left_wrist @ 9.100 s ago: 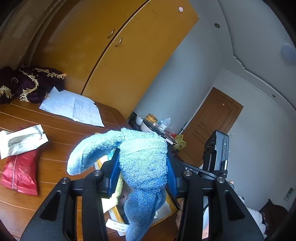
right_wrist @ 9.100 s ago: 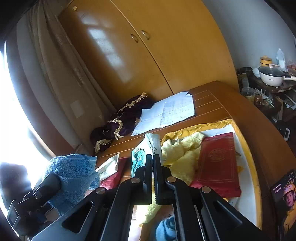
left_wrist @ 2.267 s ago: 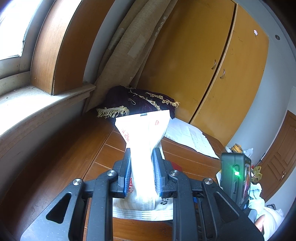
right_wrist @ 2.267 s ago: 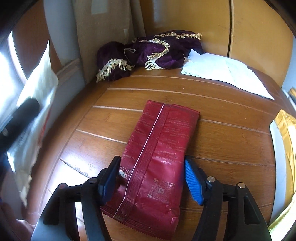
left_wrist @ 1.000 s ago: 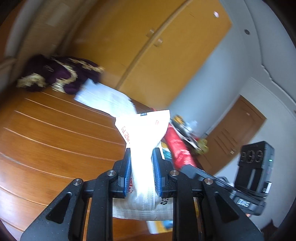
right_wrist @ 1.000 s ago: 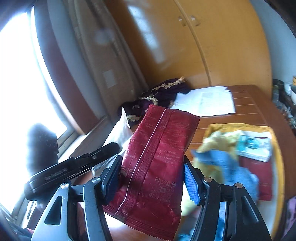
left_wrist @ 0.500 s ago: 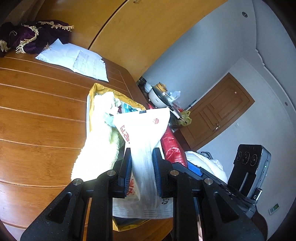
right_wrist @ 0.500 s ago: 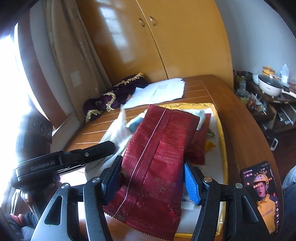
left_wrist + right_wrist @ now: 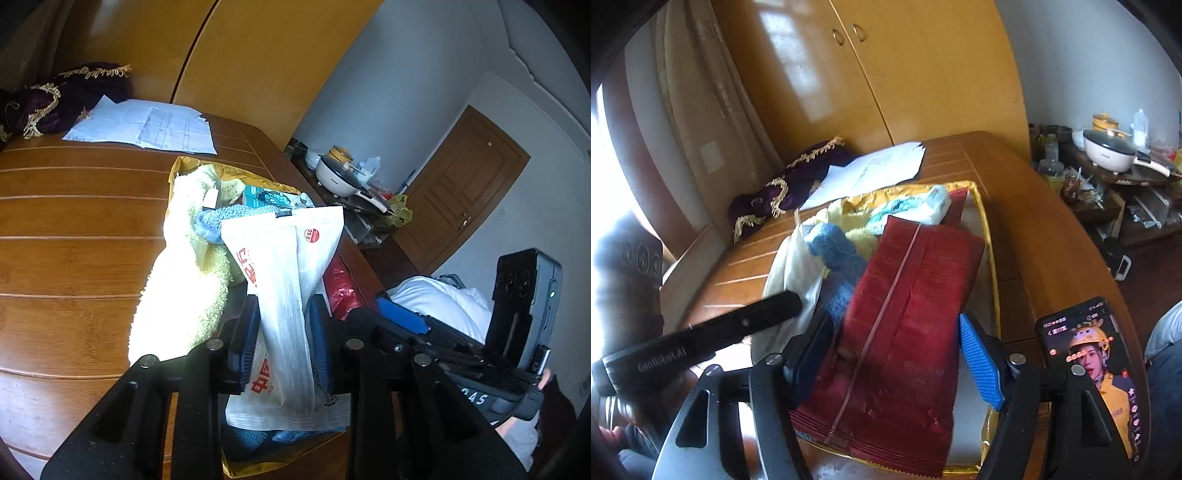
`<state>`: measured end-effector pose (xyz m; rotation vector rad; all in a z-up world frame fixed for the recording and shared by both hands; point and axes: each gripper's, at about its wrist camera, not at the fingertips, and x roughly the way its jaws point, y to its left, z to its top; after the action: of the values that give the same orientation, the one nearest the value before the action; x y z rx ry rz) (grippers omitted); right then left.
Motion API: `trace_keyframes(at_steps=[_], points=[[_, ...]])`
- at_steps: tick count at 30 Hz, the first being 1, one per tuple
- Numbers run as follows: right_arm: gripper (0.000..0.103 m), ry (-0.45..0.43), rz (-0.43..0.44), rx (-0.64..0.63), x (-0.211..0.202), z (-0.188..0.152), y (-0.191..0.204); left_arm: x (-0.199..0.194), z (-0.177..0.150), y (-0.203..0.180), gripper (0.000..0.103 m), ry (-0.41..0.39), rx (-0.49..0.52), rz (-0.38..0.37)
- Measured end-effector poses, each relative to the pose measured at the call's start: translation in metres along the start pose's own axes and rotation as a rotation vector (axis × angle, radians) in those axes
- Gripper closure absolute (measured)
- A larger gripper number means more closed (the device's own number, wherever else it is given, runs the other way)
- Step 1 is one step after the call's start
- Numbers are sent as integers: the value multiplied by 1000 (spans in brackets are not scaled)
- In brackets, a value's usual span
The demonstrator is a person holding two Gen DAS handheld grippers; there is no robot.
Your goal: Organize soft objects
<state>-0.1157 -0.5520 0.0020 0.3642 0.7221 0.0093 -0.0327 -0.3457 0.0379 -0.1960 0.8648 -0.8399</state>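
Wooden planks of the desk point(image 9: 74, 229) fill the left half of the left wrist view, with loose papers point(image 9: 144, 127) and a purple fringed cloth point(image 9: 55, 96) at the upper left before yellow cupboard doors point(image 9: 886, 66). At centre frame the left gripper point(image 9: 282, 332) is clamped on a white packet point(image 9: 284, 280) with red print, held upright over a gold-edged tray point(image 9: 991, 258). Inside that tray lie a yellow towel point(image 9: 184, 280), a blue towel point(image 9: 836, 251) and a small teal-printed pack point(image 9: 269, 195). In the right wrist view, the right gripper point(image 9: 897, 350) stands wide around a red packet point(image 9: 908, 325), lower centre; whether its pads press the packet I cannot tell. A phone point(image 9: 1093, 369) rests at lower right on the desk.
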Motion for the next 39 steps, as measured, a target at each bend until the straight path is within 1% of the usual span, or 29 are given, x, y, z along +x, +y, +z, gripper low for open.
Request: trace_keyframes(at_steps=[1, 2, 3, 4, 6, 9, 11, 12, 14, 16, 17, 21, 24, 26, 28, 31, 34, 39], points=[[24, -20, 12, 3, -4, 1, 1, -2, -1, -1, 58, -10, 11, 6], [22, -41, 31, 7, -9, 2, 2, -3, -2, -1, 52, -21, 14, 2], [20, -60, 42, 5, -13, 2, 3, -6, -2, 0, 43, -36, 13, -8], [17, -78, 48, -2, -17, 2, 7, -10, -3, -1, 39, -51, 15, -13], [14, -102, 57, -22, -24, 2, 14, -16, -4, -1, 38, -78, 25, -7], [14, -113, 58, -39, -27, 4, 21, -17, -6, 2, 30, -85, 16, 8], [14, -109, 53, -39, -25, 5, 24, -18, -4, 7, 30, -77, -7, -10], [14, -105, 55, -38, -24, 5, 25, -23, -3, 10, 30, -98, -23, -20], [14, -94, 57, -36, -21, 5, 26, -38, -1, 16, 30, -174, -42, -28], [14, -84, 63, -42, -18, 4, 28, -50, 0, 19, 22, -228, -42, -16], [14, -78, 71, -47, -17, 3, 29, -52, 1, 19, 21, -233, -38, -7], [14, -80, 98, -75, -16, 2, 38, -58, -4, 18, 21, -217, -1, 66], [14, -81, 106, -84, -15, 0, 42, -60, -7, 14, 20, -207, 47, 124], [14, -76, 104, -88, -13, -1, 44, -61, -8, 12, 20, -214, 69, 166], [14, -75, 100, -90, -12, -1, 45, -61, -9, 11, 19, -222, 82, 190], [14, -73, 103, -86, -12, -1, 43, -58, -10, 8, 18, -207, 106, 256], [14, -71, 96, -87, -11, -3, 42, -54, -11, 8, 18, -192, 126, 263], [14, -54, 125, -99, -10, -5, 41, -52, -13, 7, 18, -177, 119, 271]])
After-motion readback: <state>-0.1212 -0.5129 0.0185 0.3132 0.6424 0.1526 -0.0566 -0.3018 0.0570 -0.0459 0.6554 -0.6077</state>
